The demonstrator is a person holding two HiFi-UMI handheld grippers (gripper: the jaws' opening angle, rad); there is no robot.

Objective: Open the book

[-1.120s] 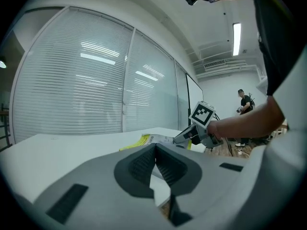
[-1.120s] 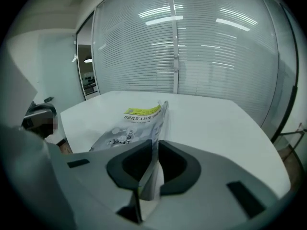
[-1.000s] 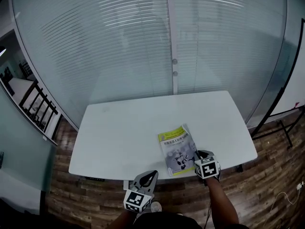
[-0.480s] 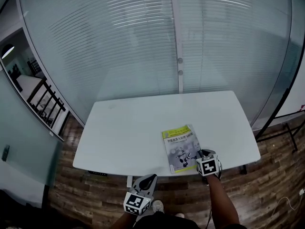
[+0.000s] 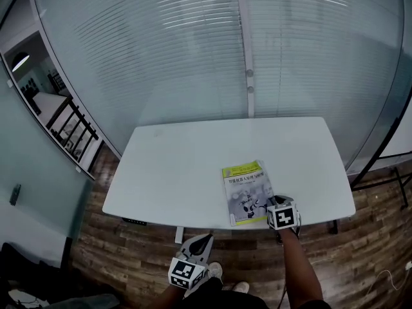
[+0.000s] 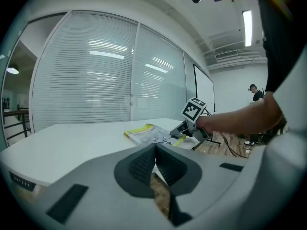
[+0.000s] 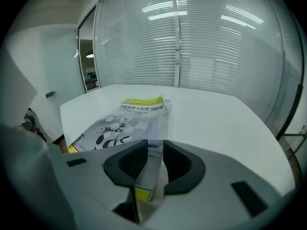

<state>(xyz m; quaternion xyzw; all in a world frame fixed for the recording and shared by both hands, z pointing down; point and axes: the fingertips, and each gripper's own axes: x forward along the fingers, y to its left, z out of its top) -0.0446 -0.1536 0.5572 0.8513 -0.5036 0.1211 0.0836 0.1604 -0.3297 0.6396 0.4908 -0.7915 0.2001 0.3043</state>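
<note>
A closed book [image 5: 246,190] with a yellow and grey cover lies near the front right edge of the white table [image 5: 174,172]. My right gripper [image 5: 270,205] is at the book's near right corner. Its jaws have just been opening. In the right gripper view the corner of the book [image 7: 129,123] stands in the gap of the right gripper [image 7: 154,150], with table showing beside it. My left gripper [image 5: 203,239] hangs in front of the table, over the wooden floor. The left gripper [image 6: 155,150] has its pads together and nothing between them; the book [image 6: 146,134] and the right gripper [image 6: 176,134] lie beyond it.
A frosted glass wall with blinds [image 5: 244,50] rises behind the table. Wooden floor [image 5: 129,250] lies under and in front of it. A dark railing [image 5: 74,131] stands to the left, and a stand's legs [image 5: 380,172] to the right.
The head view has shifted a little. My right gripper stays at the book's near right corner. The left gripper sits slightly further back from the table's front edge.
</note>
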